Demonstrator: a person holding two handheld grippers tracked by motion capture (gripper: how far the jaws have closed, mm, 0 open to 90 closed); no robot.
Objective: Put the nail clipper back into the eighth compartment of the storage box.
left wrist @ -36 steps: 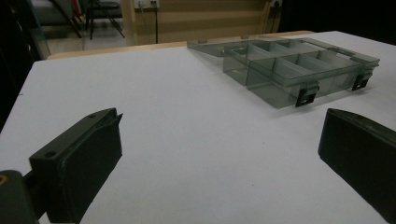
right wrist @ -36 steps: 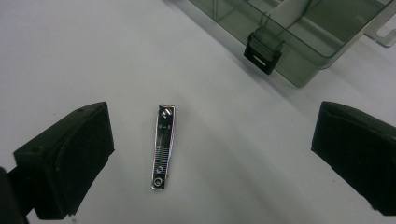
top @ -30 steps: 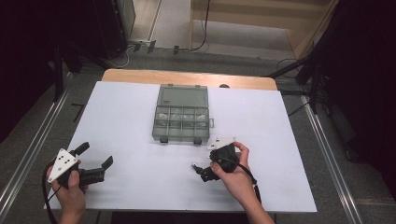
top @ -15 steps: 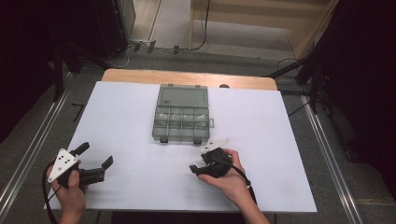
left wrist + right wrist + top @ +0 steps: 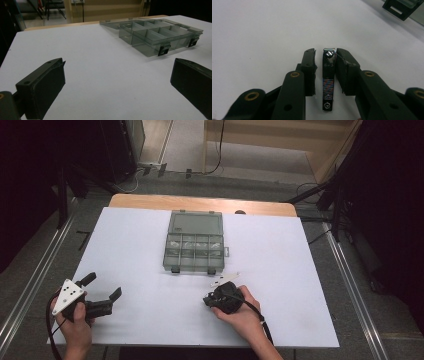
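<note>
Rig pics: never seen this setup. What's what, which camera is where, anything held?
A person holds a two-jaw claw in each hand at a white table. One camera looks down from above; one rides on each claw, looking along its black jaws. In the high view, the left claw hovers open and empty. An open, clear compartment box sits mid-table. The right claw has just been closing around a metal nail clipper lying flat; a gap still shows beside the left pad, so it is not clearly gripped yet.

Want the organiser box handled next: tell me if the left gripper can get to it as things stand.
Probably yes. The left gripper, jaws wide apart, faces the organiser box across bare white table, with nothing between them.
</note>
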